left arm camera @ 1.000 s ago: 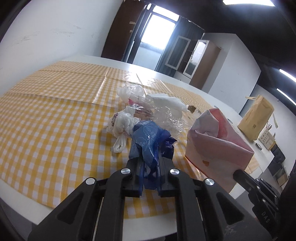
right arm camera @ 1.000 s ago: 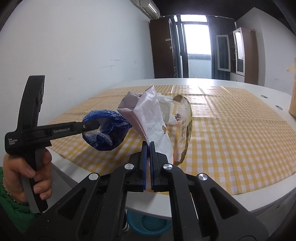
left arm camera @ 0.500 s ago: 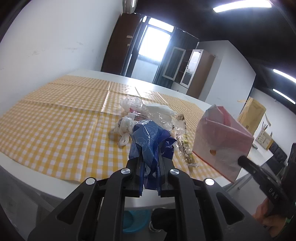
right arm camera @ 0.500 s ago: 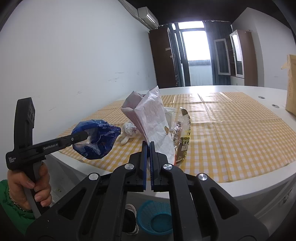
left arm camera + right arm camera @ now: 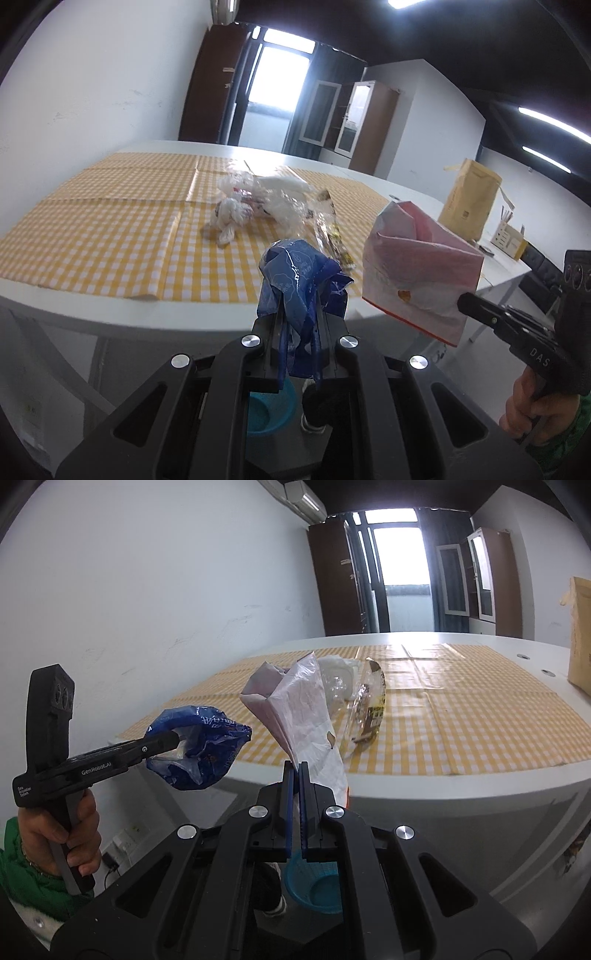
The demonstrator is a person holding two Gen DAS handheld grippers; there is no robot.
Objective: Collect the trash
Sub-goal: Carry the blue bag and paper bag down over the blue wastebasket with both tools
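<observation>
Blue plastic, a crumpled wrapper, was pinched between the jaws of the left hand-held gripper, while the right hand-held gripper was pressed together on the lower edge of a pink-and-white paper bag. Both pieces hung in the air just off the near edge of the desk, clear of its yellow checked cloth. The relation that mattered was vertical: a teal basket stood on the floor below and slightly ahead of both grippers, under the desk edge, so the likely next move was a lowering toward it before either grip let go. The right gripper seemed nearer, the basket lying almost directly under its fingers. The paper bag stood upright, its long axis rising from the jaws. More trash, a clear crinkled film and a knotted white bag, remained on the cloth. Only the right wrist view showed the hand with a green sleeve on the left handle and the basket's whole rim; the left view hid most of the basket behind its own fingers.
</observation>
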